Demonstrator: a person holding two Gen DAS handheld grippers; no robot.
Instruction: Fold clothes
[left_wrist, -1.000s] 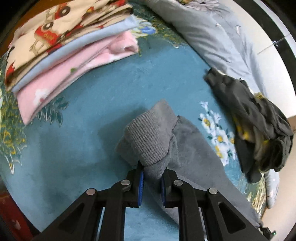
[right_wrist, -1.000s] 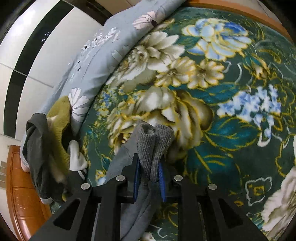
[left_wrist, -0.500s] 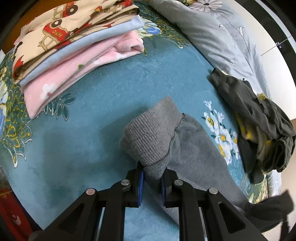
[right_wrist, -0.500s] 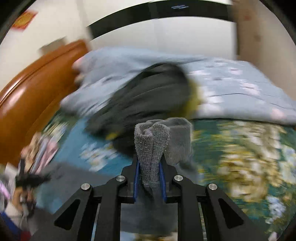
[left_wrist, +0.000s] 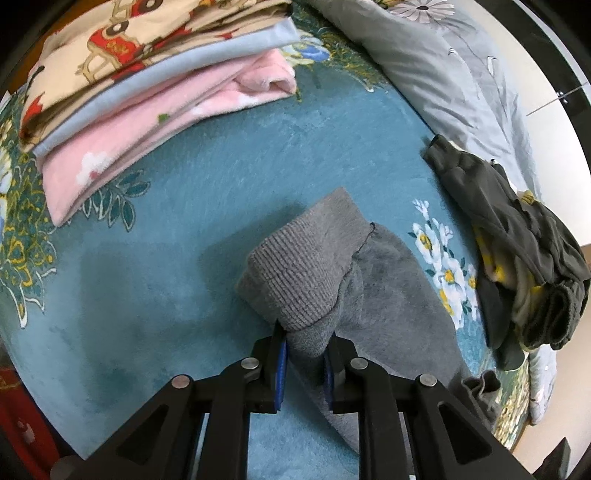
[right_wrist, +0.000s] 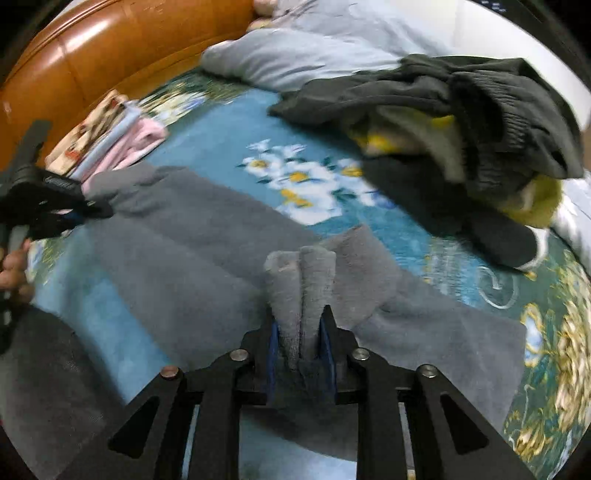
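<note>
1. Two tongs pinch one grey garment (right_wrist: 192, 251) that lies spread across a teal floral blanket (left_wrist: 155, 280) on a bed.
2. Left tongs (left_wrist: 303, 360) are pressed together on the garment's ribbed cuff (left_wrist: 306, 266), bunched just above the blanket.
3. Right tongs (right_wrist: 300, 345) are clamped on a folded ridge of the same grey fabric.
4. Folded clothes (left_wrist: 147, 85), pink, pale blue and cartoon-printed, sit stacked at the far left.
5. Dark crumpled clothing (right_wrist: 461, 122) with yellow patches is heaped to the right, beside a grey flowered duvet (left_wrist: 436, 70).
6. An orange-brown headboard (right_wrist: 99, 55) shows behind.
</note>
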